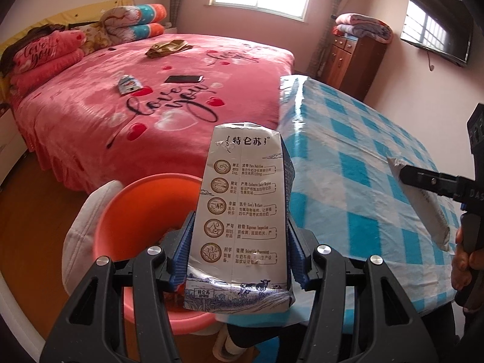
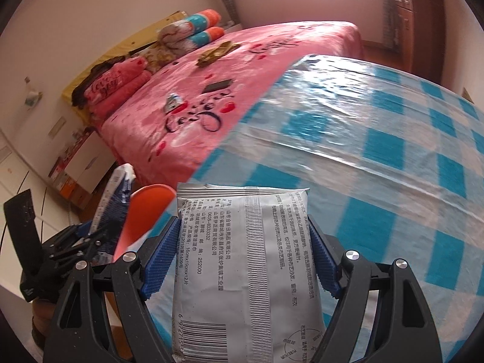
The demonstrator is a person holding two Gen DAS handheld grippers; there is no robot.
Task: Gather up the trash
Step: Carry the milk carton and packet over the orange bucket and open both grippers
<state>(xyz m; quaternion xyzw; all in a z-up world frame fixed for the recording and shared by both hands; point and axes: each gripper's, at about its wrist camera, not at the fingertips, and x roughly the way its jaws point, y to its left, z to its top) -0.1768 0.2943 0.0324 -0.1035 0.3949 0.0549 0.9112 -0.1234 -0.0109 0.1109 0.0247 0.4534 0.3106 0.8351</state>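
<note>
My left gripper [image 1: 239, 239] is shut on a white milk carton [image 1: 242, 211] with brown round icons, held upright above the rim of an orange bucket [image 1: 136, 211]. My right gripper [image 2: 243, 257] is shut on a flat grey wet-wipe packet [image 2: 242, 272] with a barcode, held over the blue checked table [image 2: 378, 151]. In the left wrist view the packet [image 1: 423, 205] and the right gripper's finger [image 1: 429, 180] show at the right edge. In the right wrist view the carton [image 2: 116, 190], the left gripper [image 2: 103, 230] and the bucket's rim [image 2: 142, 208] show at the left.
A pink bed [image 1: 136, 106] lies behind, with a crumpled small pouch [image 1: 129, 84], a dark phone [image 1: 183, 79] and a brown-gold wrapper [image 1: 166, 48] on it. White cloth [image 1: 81, 220] drapes beside the bucket. A wooden cabinet [image 1: 354, 60] and wall TV [image 1: 438, 30] stand at the right.
</note>
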